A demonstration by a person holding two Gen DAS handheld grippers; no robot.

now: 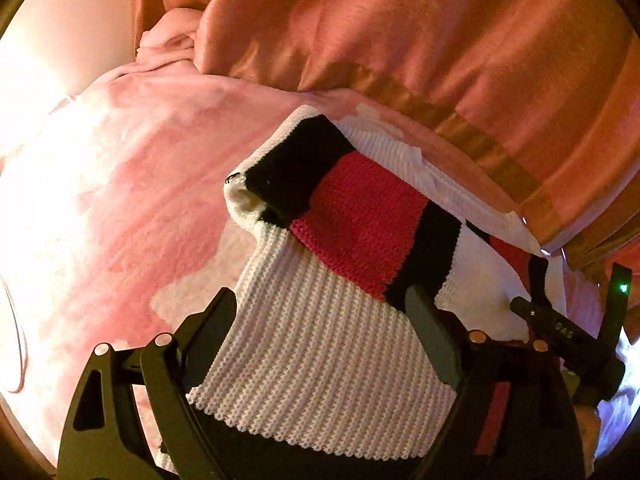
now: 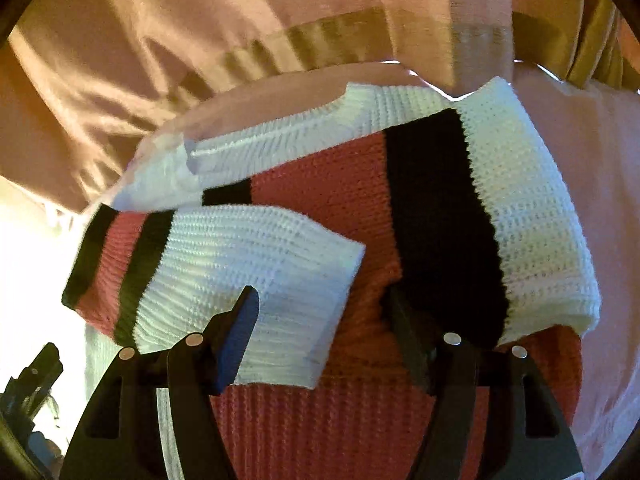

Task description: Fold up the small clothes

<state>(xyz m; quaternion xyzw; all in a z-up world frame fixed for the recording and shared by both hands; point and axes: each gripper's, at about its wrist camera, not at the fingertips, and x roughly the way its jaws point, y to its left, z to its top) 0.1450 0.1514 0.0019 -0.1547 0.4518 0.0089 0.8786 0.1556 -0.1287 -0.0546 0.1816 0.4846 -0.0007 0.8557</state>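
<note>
Knit sweater (image 2: 360,208), white with black and red bands, sleeves folded in; both hand-held grippers (image 1: 324,320) (image 2: 320,312) wide, empty.

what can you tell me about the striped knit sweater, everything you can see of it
The striped knit sweater is a small, chunky ribbed knit in white, black and red bands. It lies on a pink blanket, both sleeves folded across its red body; the cuffs are white. In the right wrist view one sleeve overlaps the other. Each gripper's open fingers hang over it; whether they touch it is unclear.
</note>
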